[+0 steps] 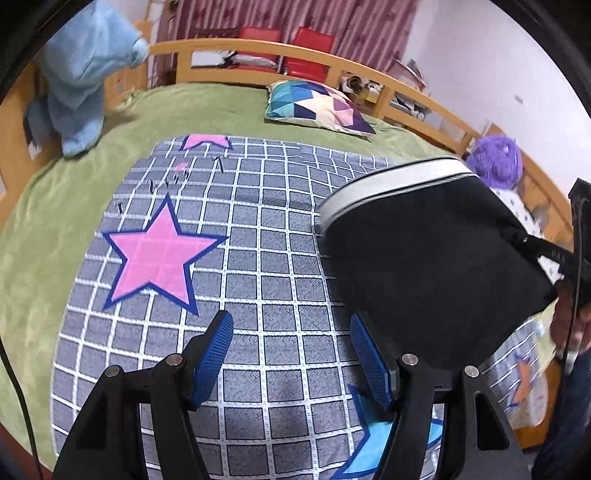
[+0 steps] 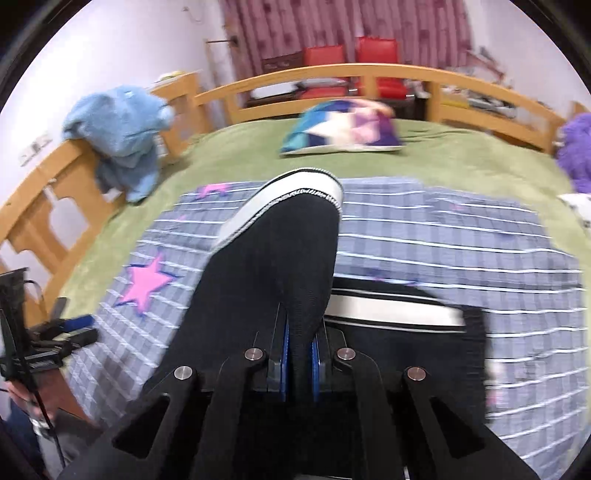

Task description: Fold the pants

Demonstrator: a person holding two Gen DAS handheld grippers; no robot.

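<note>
Bedroom setting: a wide bed, and nearest the cameras a grey checked quilt [image 1: 258,258] with pink and blue stars spread over a green bedspread [image 1: 48,236].

Closest in the left wrist view, the left gripper [image 1: 291,350] hangs just above the quilt with its blue-padded fingers [image 1: 216,347] well apart and nothing between them. In the right wrist view, the right gripper [image 2: 299,354] has its fingers pressed together on a bunched fold of the black pants [image 2: 273,266]. It holds that part up off the quilt, so the white-striped waistband [image 1: 391,184] curls over at the top. The rest of the garment, with another stretch of white band [image 2: 391,310], lies on the quilt just right of the grip.

By the look of it the fabric is a soft, light knit: it droops and bends wherever it is unsupported and will not keep a shape by itself. One pinch lets it swing and twist. The free gripper would likely do best taking the waistband or a hem edge, where the cloth is thicker and less apt to slip from the pads, so the piece can be stretched flat before it is laid down.

Farther off lie a patchwork pillow [image 1: 317,105], a blue plush toy [image 1: 81,77] at the wooden rail [image 1: 258,48], a purple fuzzy thing [image 1: 495,158], red chairs [image 1: 306,44] and pink curtains [image 1: 295,14]
</note>
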